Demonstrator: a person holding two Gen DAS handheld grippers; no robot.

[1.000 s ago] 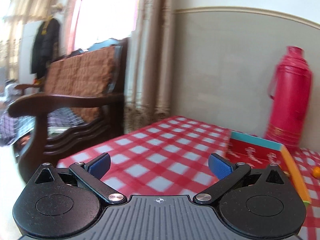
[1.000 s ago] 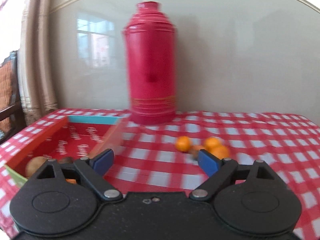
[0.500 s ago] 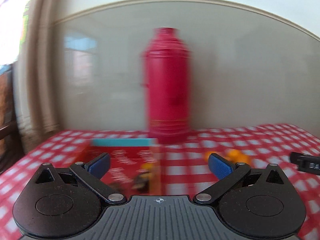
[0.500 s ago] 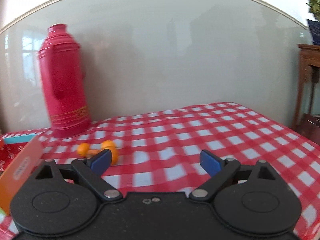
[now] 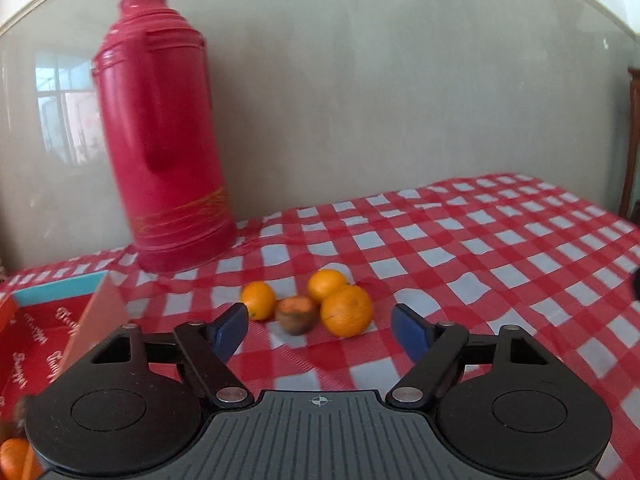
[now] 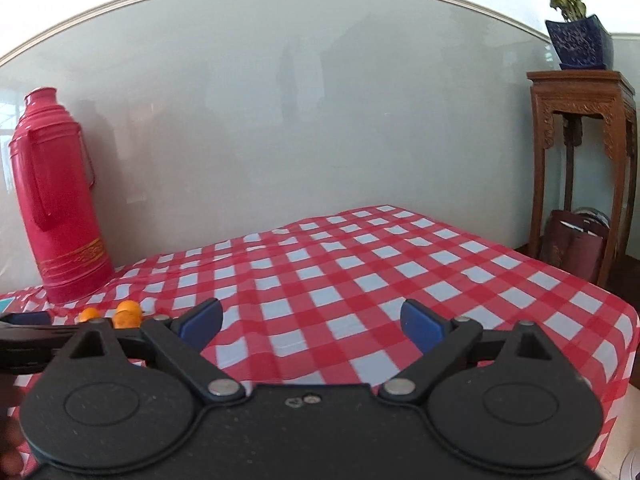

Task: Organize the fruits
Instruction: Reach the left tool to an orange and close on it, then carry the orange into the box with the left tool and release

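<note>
Three oranges [image 5: 346, 311] and one brown fruit [image 5: 296, 314] were seen grouped on the red-and-white checked tablecloth [image 5: 480, 248], just ahead of the left gripper [image 5: 320, 330], whose blue-padded fingers [image 5: 230, 328] were spread wide apart with nothing between them. The largest orange was placed nearest the camera, touching the brown fruit on its left and another orange [image 5: 326, 285] behind it; a third orange [image 5: 259, 300] was set just to the left of the brown fruit. A tall red thermos [image 5: 166, 132] was stood upright behind the fruit, close to the grey wall. At the left edge of the left wrist view, a red box [image 5: 40, 332] with a teal far rim and an orange side wall was partly shown, and at the bottom left corner an orange [image 5: 12, 456] was partly visible; whether it lay inside the box could not be told. The right gripper [image 6: 312, 322] was likewise held with its blue pads [image 6: 202, 320] wide apart and empty, over a bare stretch of the tablecloth [image 6: 360, 272], well to the right of the fruit. In the right wrist view, two of the oranges [image 6: 127, 312] were glimpsed low at the left, partly hidden behind the gripper's own linkage, and the thermos [image 6: 60, 200] was seen at the far left. A carved wooden stand [image 6: 580, 152] was positioned beyond the table's right end, with a potted plant [image 6: 576, 28] in a blue pot on top of it.
</note>
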